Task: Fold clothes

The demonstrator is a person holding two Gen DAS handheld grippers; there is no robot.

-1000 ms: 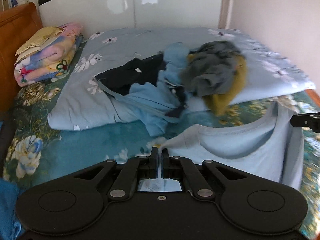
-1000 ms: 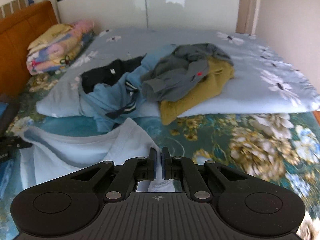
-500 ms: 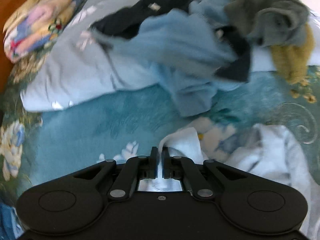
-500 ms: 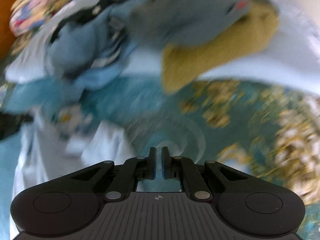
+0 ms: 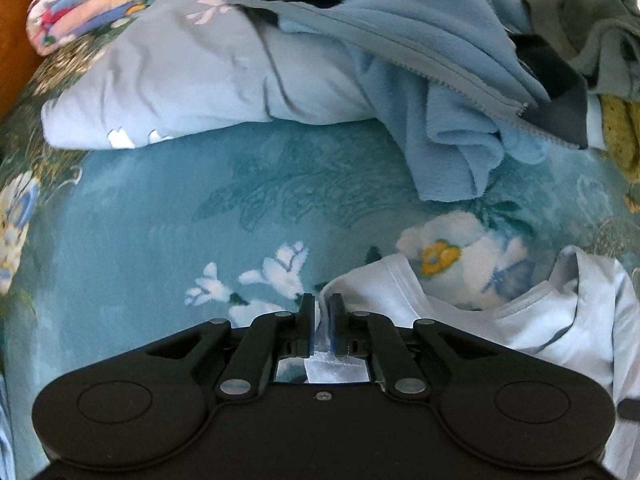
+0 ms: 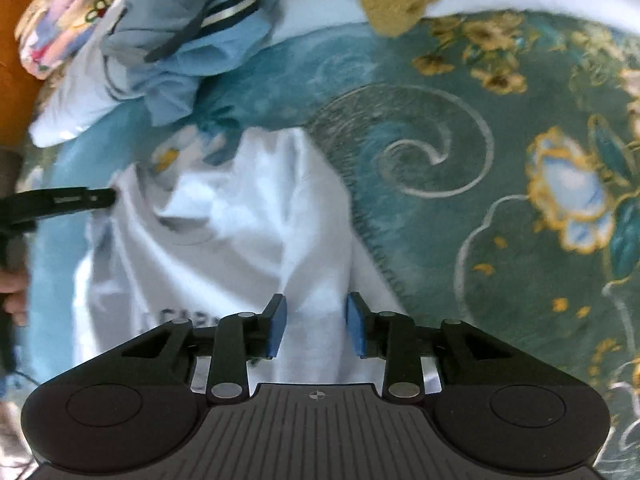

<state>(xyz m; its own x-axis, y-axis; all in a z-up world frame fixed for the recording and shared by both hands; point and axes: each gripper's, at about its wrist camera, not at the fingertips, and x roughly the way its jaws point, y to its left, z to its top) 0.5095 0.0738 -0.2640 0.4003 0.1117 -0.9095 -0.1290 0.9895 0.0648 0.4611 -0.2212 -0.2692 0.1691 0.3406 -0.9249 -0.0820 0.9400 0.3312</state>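
T-shirt (image 6: 240, 240) edge in left gripper (image 5: 319, 320)

Right claw (image 6: 315, 326) spread wide above white T-shirt (image 6: 248, 216) on teal floral blanket (image 6: 460, 168).

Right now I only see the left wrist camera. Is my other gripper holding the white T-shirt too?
Observer: No. The right gripper is open, its blue-padded fingers apart above the white cotton T-shirt.
Operator: Is the shirt flat there?
Observer: Not quite. It bunches into a long ridge beside the stitched edge of the teal swirl-patterned blanket.
Operator: Any picture on it?
Observer: Dark printed letters show on its front, partly hidden by the gripper and too blurred to read.
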